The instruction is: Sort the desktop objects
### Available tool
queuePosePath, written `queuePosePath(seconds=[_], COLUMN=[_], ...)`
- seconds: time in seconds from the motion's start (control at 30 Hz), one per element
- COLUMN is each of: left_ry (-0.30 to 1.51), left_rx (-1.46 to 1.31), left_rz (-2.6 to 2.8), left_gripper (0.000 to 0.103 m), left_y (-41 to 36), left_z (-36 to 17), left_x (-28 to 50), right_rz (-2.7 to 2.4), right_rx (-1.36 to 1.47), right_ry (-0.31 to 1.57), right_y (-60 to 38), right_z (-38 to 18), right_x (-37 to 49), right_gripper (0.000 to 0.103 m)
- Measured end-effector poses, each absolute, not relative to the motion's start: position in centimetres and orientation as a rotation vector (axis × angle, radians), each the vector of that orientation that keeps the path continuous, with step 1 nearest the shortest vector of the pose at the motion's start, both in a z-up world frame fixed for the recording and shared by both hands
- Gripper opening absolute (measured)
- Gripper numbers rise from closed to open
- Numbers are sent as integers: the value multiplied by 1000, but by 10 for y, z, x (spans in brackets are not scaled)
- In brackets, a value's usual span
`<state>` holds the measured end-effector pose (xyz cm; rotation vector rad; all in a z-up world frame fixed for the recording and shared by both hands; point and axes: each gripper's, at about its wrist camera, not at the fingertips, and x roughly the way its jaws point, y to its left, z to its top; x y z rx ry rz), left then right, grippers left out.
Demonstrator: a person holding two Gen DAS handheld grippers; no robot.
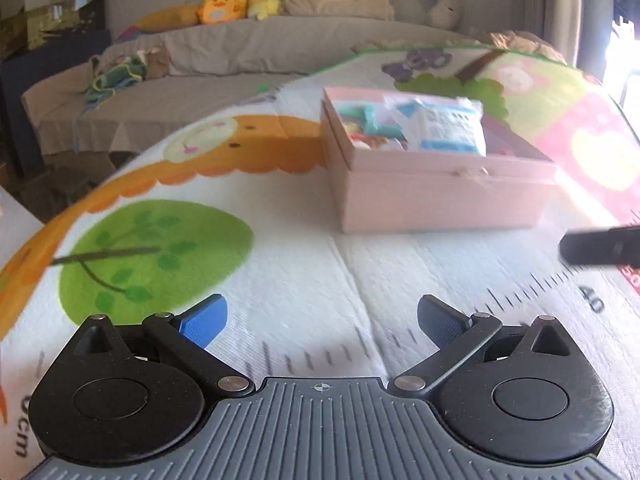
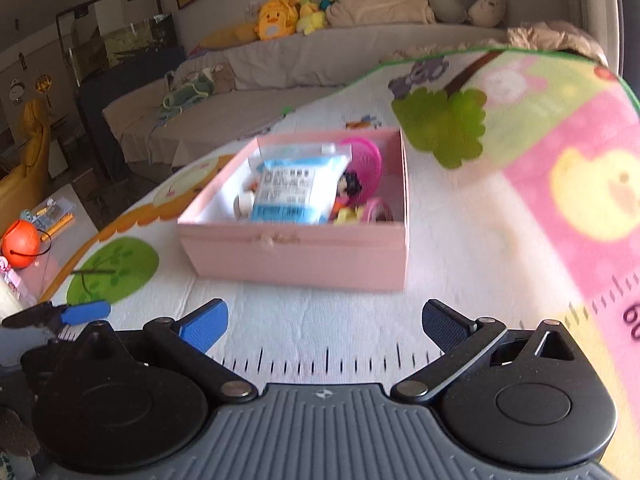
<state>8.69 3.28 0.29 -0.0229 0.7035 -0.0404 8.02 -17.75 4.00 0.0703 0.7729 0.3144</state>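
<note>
A pink open box stands on the cartoon-printed table cover, ahead and to the right of my left gripper, which is open and empty. In the right wrist view the box sits straight ahead of my right gripper, also open and empty. Inside lie a blue-and-white packet, a pink plastic basket, a small doll and other small toys. The packet also shows in the left wrist view. The right gripper's finger shows at the left view's right edge.
The printed cover has ruler marks along its near edge. An orange pumpkin bucket and small items lie off the table at left. The left gripper's blue finger shows at left. A grey sofa with plush toys stands behind.
</note>
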Motion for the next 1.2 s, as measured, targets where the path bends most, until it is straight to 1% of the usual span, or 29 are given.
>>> queuePosePath(seconds=[0.13,0.3,0.53,0.73,1.2], left_ry=[720,696,694,692,692], left_rx=[19,5,-10,-10,-10], left_rz=[-41,45,53,54,54], left_gripper=[103,103,103,103,103], left_y=[20,22,24,23,23], left_z=[-1,-4,-5,-5,-5], left_x=[81,95,98,98,98], right_rz=[349,269,114,101,98], right_rx=[199,91,-23,-25,-22], right_ry=[892,841,771,707,700], right_y=[-189,-184,-186,-185,-185], right_z=[15,12,0,-6,-5], right_x=[65,45,68,62,60], right_gripper=[103,103,103,103,103])
